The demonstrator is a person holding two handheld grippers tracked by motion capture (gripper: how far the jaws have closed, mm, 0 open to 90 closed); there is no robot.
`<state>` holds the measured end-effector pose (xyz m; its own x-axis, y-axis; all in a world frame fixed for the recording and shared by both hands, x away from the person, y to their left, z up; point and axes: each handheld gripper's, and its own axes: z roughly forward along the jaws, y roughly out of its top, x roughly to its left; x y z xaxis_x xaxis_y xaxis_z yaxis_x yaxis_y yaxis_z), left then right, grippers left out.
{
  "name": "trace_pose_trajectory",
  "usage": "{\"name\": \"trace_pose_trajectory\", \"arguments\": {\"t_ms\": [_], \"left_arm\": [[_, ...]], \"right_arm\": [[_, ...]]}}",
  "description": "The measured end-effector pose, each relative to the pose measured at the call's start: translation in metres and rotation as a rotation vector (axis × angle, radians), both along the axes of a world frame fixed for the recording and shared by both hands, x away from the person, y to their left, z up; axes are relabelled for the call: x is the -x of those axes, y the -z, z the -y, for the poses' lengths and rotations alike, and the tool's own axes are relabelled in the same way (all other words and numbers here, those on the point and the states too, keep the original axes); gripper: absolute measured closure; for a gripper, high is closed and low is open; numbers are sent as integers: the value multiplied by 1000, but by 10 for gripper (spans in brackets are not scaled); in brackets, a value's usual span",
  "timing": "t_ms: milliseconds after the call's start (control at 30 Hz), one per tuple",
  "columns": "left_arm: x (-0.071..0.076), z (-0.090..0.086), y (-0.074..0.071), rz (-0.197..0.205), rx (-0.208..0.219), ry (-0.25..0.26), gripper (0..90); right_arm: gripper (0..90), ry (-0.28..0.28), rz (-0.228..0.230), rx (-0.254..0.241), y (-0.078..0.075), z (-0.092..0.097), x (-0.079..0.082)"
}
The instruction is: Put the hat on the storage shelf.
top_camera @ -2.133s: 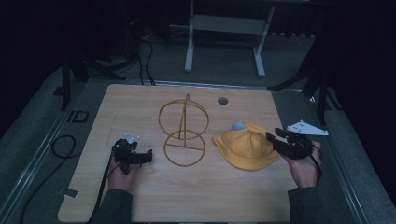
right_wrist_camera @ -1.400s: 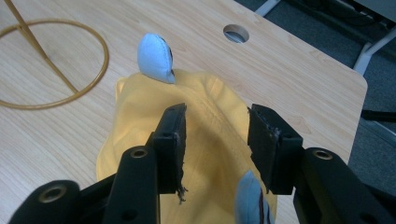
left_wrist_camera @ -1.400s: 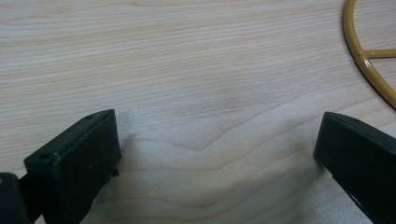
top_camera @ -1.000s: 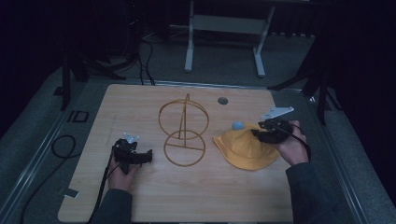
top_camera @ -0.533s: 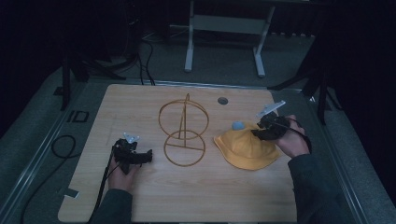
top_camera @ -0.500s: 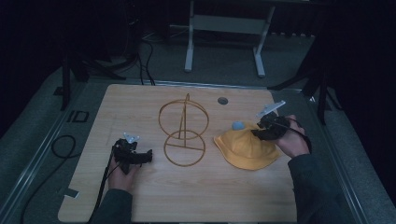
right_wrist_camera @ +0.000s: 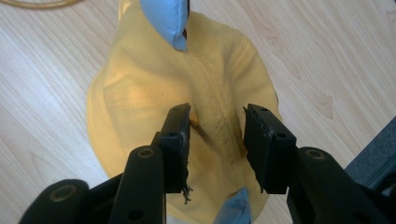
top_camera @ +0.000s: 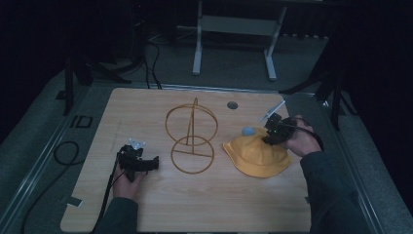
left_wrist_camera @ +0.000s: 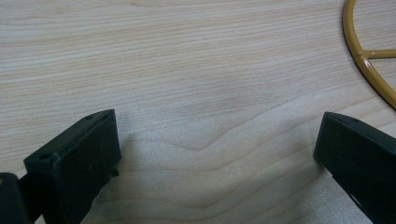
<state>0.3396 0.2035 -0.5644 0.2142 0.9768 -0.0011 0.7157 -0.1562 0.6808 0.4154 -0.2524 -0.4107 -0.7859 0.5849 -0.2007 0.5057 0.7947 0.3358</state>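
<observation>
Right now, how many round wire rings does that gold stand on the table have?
2. One ring lies flat on the table as the base of the wire stand; the other ring stands upright above it, around the central post. None seems hidden.

The high view was dim and bluish, the room beyond the table [top_camera: 146, 204] lost in near-black, with only the wooden top catching a flat, weak light. Detail there was soft and grainy; the right gripper [top_camera: 271, 136] read as a dark, murky shape. Both gripper views were far brighter and evenly lit. In the left gripper view the wood grain ahead of the jaws was sharp, while the jaws themselves were slightly blurred and cast soft shadows beneath them. In the right gripper view the yellow hat [right_wrist_camera: 154, 93] between the jaws showed crisp fabric texture, shaded in its fold, without glare.
</observation>
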Motion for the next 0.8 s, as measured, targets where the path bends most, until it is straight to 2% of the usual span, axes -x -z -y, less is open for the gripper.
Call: {"name": "trace_pose_trajectory", "arguments": {"t_ms": [200, 300, 333, 467, 633, 800], "left_arm": [[0, 0, 0, 2, 3, -3, 4], [0, 0, 0, 0, 0, 0, 4], [0, 0, 0, 0, -1, 1, 4], [0, 0, 0, 1, -1, 1, 4], [0, 0, 0, 0, -1, 1, 4], [0, 0, 0, 2, 2, -2, 4]], "right_arm": [[629, -24, -27, 46, 2, -6, -5], [767, -50, -35, 74, 2, -10, -5], [830, -75, -17, 119, 1, -13, -4], [846, -107, -8, 147, -3, -15, -1], [847, -114, -2, 151, -8, -15, 0], [847, -116, 20, 150, -19, -16, 1]]}}
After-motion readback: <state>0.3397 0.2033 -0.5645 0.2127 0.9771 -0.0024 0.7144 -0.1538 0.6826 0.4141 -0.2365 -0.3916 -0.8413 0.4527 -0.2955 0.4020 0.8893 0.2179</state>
